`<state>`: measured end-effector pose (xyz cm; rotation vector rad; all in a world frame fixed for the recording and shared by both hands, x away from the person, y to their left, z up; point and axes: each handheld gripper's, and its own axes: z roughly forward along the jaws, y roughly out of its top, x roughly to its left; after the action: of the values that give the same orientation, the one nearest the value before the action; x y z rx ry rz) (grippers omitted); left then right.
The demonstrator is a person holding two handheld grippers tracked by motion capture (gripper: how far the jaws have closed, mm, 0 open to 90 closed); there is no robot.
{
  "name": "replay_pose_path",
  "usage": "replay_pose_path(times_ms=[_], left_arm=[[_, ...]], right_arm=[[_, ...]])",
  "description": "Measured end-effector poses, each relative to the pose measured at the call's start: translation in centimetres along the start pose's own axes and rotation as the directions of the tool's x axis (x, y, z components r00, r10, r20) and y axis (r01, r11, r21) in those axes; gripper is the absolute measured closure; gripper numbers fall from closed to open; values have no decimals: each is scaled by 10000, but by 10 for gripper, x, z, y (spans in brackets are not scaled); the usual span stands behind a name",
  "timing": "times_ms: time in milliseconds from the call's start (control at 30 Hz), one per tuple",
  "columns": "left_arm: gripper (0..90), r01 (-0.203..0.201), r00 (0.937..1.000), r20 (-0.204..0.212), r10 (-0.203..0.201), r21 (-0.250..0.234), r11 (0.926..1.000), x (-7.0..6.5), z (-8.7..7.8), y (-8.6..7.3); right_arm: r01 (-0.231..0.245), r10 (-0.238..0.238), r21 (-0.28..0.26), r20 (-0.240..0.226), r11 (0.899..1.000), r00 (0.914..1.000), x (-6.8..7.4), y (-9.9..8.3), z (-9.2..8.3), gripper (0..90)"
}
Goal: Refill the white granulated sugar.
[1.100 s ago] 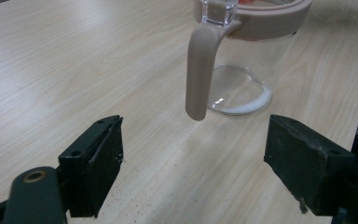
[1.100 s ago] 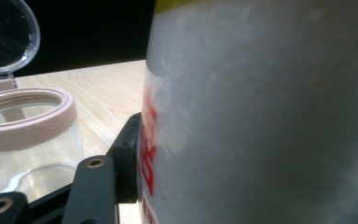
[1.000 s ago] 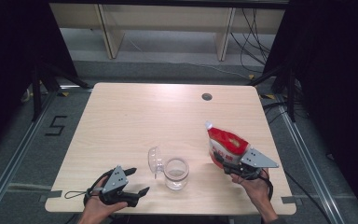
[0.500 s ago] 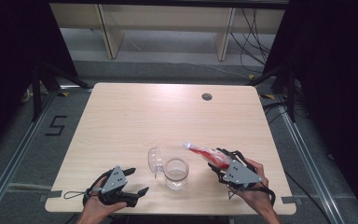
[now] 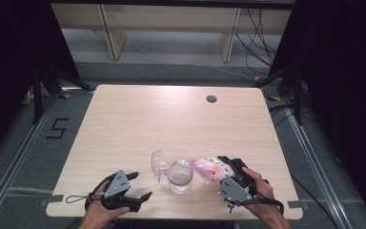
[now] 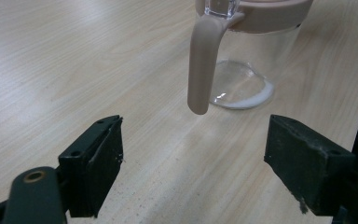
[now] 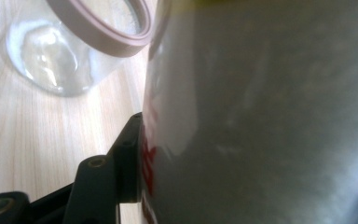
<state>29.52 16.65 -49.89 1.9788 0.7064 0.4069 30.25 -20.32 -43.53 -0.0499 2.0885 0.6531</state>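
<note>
A clear glass jar (image 5: 180, 179) with a pink rim stands near the table's front edge, its hinged lid (image 5: 158, 164) swung open to the left. My right gripper (image 5: 228, 168) is shut on a red-and-white pouch (image 5: 209, 168), which is tipped sideways with its top end at the jar's mouth. In the right gripper view the pouch (image 7: 261, 116) is pressed against one black finger (image 7: 121, 158), with the jar rim (image 7: 107, 37) just beyond. My left gripper (image 5: 140, 186) lies open on the table left of the jar. Its jaws (image 6: 193, 172) face the jar's pink handle (image 6: 204, 60) with nothing between them.
The wooden table (image 5: 171, 119) has a dark cable hole (image 5: 211, 98) at the back right. Metal rails run along the floor on both sides, a taped "5" (image 5: 57, 129) marks the floor at the left, and shelving with cables stands behind.
My right gripper has carried the pouch left to the jar and tipped it from upright to lying over, top end at the jar's mouth. The left gripper has stayed put.
</note>
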Motion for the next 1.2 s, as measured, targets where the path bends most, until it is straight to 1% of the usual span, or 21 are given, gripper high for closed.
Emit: replay_pose_path(times_ms=[33,67,100,133,200,300,333,400,500,533,567,667,733,833,867,900,933,1000,1033,1133,1200], left_arm=[[187,7,10000,6,-7,5,10000,0,0,0],[186,-42,10000,-9,42,36,10000,0,0,0],[186,-258,9997,4,258,58,9996,1,0,1],[184,-115,9999,-28,115,56,9999,0,0,0],[183,53,10000,-1,-53,-7,10000,0,0,0],[181,-94,9999,-38,94,29,10000,1,0,0],[181,22,10000,2,-22,2,10000,0,0,0],[181,71,10000,27,-71,9,10000,-1,0,0],[181,3,10000,-18,-3,40,10000,0,0,0],[181,-4,10000,-30,4,39,10000,0,0,0],[181,6,10000,8,-6,11,10000,0,0,0],[181,62,10000,4,-62,57,10000,-1,0,0],[181,68,10000,43,-68,28,10000,-1,1,0],[181,7,10000,39,-7,31,10000,0,1,0],[181,-7,10000,41,7,30,10000,0,1,0],[181,24,10000,45,-25,34,10000,-1,1,0],[181,16,10000,47,-16,33,10000,-1,1,0],[181,-25,10000,29,25,86,10000,-1,1,0],[181,-32,10000,25,32,80,10000,-1,0,0],[181,-16,10000,11,16,68,10000,-1,0,0],[181,17,10000,34,-17,37,10000,0,1,0]], right_arm=[[-185,185,228,7,9996,9998,3,2,-1,451],[346,-347,297,44,9990,9994,2,3,-1,451],[256,-262,526,106,9983,9996,4,5,-2,451],[862,-870,588,110,9945,9961,2,7,-2,451],[1299,-1317,854,154,9878,9912,4,11,-4,452],[1485,-1510,1081,153,9830,9884,6,17,-6,452],[2292,-2319,965,176,9686,9726,2,20,-6,453],[1857,-1886,1102,168,9764,9819,7,21,-7,453],[2324,-2376,1310,256,9638,9710,9,22,-5,453],[3041,-3108,1486,238,9410,9502,6,24,-5,454],[2864,-2948,1694,263,9430,9552,8,22,-5,454],[3414,-3528,2038,215,9176,9355,10,21,-3,455],[4251,-4383,2144,159,8794,8987,7,24,-2,455],[4096,-4287,2522,235,8767,9031,13,22,-3,456],[4271,-4490,2677,237,8637,8932,13,22,-3,456],[4701,-4936,2735,202,8392,8695,12,24,-2,457],[4823,-5062,2782,166,8307,8623,12,24,-2,457],[4661,-4897,2747,202,8410,8717,13,22,0,458],[4806,-5047,2681,250,8350,8629,13,22,1,458],[4779,-5068,2969,244,8267,8617,14,21,0,459],[5543,-5802,2724,184,7865,8142,9,24,2,460]])
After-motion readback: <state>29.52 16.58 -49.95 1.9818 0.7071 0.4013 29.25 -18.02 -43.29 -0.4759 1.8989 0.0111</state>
